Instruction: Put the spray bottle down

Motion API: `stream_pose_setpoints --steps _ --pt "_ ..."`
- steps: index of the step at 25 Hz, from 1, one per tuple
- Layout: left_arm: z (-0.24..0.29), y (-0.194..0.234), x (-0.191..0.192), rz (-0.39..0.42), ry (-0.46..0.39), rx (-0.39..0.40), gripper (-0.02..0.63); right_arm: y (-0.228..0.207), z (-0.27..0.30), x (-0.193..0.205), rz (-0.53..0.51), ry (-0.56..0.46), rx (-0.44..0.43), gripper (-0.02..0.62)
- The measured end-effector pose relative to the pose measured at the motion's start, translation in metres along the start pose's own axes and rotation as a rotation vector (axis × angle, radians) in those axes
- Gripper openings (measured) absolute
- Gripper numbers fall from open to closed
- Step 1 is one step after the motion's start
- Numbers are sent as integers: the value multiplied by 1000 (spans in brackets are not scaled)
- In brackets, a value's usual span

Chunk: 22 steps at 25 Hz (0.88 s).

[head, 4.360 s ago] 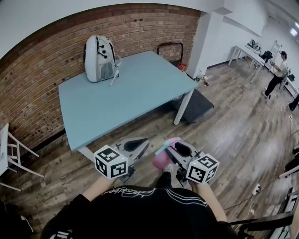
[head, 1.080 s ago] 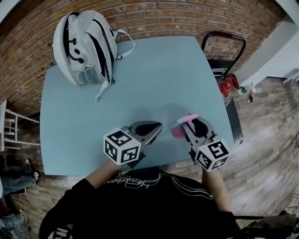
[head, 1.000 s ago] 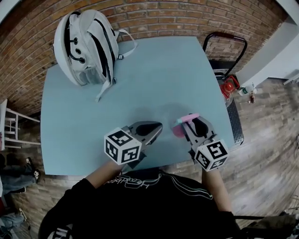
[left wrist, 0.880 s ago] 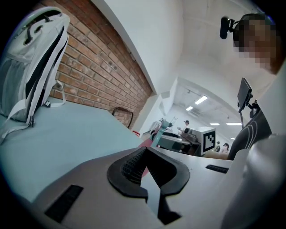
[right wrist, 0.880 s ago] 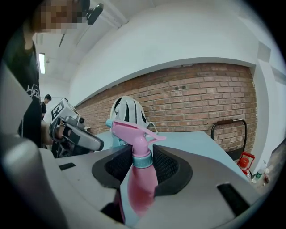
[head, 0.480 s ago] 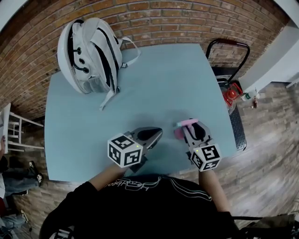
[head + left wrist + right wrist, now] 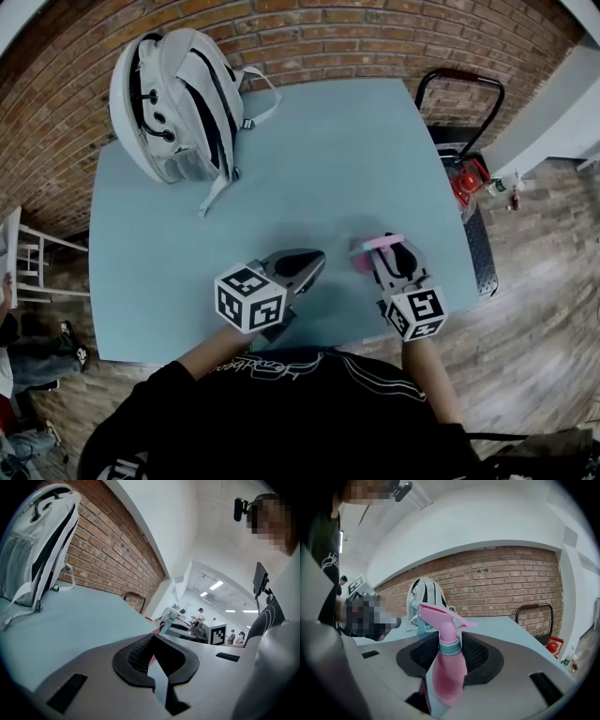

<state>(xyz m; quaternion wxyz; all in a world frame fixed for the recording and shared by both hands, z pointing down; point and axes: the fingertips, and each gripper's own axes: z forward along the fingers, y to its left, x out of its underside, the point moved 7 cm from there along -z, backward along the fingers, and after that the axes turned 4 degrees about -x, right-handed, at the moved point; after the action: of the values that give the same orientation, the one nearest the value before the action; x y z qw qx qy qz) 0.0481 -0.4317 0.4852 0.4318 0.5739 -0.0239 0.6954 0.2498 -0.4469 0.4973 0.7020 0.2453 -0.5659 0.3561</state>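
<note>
Well apart from the backpack [image 7: 178, 89], on the person's side of it and over the near strip of the table [image 7: 328, 150]: a pink spray bottle [image 7: 364, 261], clamped in the right gripper [image 7: 384, 258]. Grips the body just below the teal collar [image 7: 450, 645], one pad on each flank, leaving the trigger head [image 7: 443, 615] free above the jaws. Probably held this low so the head stays clear and the bottle cannot tip in the grip. Carries it base down, seemingly so that it can be stood on the table rather than laid flat. Impossible to say whether the base already touches the table, since the gripper covers it in every view. Judged from that, set-down not yet finished, with the grip not yet let go.

Between that gripper and the backpack, though much nearer the gripper: the left gripper [image 7: 314, 261], closed, tips together, nothing between the pads. Takes no part in the hold; likely parked there simply to stay out of the way.

Long axis of the bottle close to vertical, rising straight out of the jaws, head uppermost. Head bar lying crosswise to that axis, its teal-tipped end turned roughly towards the backpack, its pink rear end away from it.
</note>
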Motion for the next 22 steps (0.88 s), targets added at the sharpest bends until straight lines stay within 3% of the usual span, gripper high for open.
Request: stream_pose_setpoints --steps 15,22 --pt "-15 -22 5 8 -16 -10 6 6 -36 4 22 45 45 183" --pt "-46 -60 9 49 -70 25 7 51 -85 -23 23 -30 -35 181"
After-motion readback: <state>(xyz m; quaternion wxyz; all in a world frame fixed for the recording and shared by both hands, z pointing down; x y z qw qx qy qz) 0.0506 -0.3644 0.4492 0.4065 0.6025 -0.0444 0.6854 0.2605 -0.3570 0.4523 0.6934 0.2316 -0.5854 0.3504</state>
